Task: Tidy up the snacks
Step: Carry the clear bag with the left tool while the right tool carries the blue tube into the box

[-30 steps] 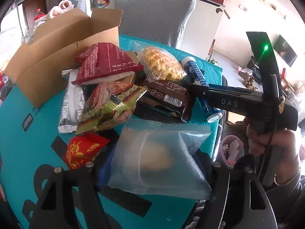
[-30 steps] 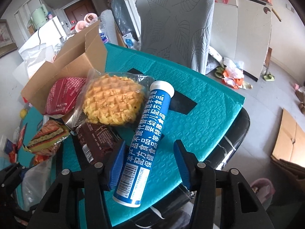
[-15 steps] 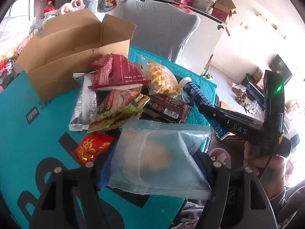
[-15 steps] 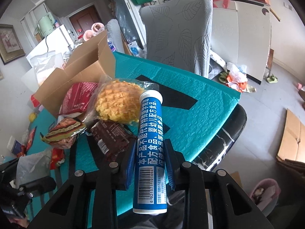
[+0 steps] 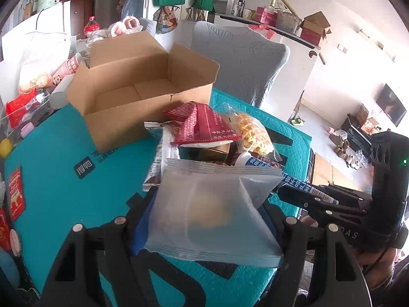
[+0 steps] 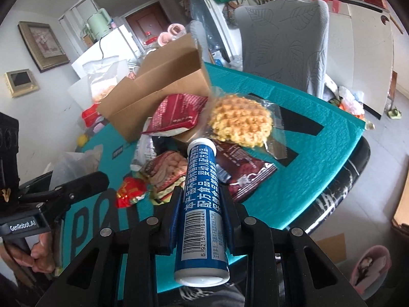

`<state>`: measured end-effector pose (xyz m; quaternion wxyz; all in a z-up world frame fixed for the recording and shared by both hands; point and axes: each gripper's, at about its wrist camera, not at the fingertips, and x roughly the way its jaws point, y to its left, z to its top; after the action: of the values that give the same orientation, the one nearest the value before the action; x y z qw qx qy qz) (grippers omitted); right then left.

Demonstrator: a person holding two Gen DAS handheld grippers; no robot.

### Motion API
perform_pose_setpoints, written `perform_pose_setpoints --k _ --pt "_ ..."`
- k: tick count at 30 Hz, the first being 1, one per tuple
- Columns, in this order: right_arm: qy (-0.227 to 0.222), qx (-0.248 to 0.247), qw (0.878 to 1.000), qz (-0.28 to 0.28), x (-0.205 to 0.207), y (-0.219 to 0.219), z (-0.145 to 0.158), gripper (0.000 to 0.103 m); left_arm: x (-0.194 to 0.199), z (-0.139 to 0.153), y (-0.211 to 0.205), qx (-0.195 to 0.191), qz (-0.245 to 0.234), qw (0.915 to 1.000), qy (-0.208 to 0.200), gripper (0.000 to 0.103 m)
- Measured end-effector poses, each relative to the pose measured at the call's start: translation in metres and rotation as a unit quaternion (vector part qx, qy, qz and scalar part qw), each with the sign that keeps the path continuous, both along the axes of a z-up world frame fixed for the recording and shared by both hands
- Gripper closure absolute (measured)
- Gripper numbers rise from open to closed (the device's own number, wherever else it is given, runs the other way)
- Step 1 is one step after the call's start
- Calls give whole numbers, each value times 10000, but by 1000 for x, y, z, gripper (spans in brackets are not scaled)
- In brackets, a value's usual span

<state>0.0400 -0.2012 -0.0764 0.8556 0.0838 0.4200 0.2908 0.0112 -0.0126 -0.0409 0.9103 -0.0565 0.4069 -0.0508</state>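
Teal padded matting (image 5: 66, 133) covers the table in the left wrist view, with an open cardboard box (image 5: 143, 87) standing empty at its far side and a heap of snacks just in front of it. The left gripper (image 5: 204, 220) is closed on a frosted pastry packet (image 5: 212, 212), now carried higher than a second ago, so the box's bare floor shows where earlier only its outer wall did. That suggests the packet is headed for the box. At right, the right gripper (image 5: 306, 199) has lifted off the mat with the tube, which lay flat a second ago. From the right wrist view, the right gripper (image 6: 202, 204) has its blue pads clamped on the blue tablet tube (image 6: 202, 209); a second ago the fingers stood open on either side of it. The tube now hangs clear above the brown wrapper (image 6: 245, 174) and the waffle packet (image 6: 240, 120), though whether its white cap still brushes the pile is hard to tell. Both items are secured; the box remains unfilled.
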Motion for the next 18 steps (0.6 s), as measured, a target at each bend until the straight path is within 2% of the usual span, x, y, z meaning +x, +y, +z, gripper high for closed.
perform_pose_setpoints --k 8,18 --pt "-286 -2 9993 237 4 26 22 75 10 17 27 90 248 9993 -251 32" --pt "-913 -41 9951 382 21 43 61 75 31 43 41 69 329 9972 -662 32"
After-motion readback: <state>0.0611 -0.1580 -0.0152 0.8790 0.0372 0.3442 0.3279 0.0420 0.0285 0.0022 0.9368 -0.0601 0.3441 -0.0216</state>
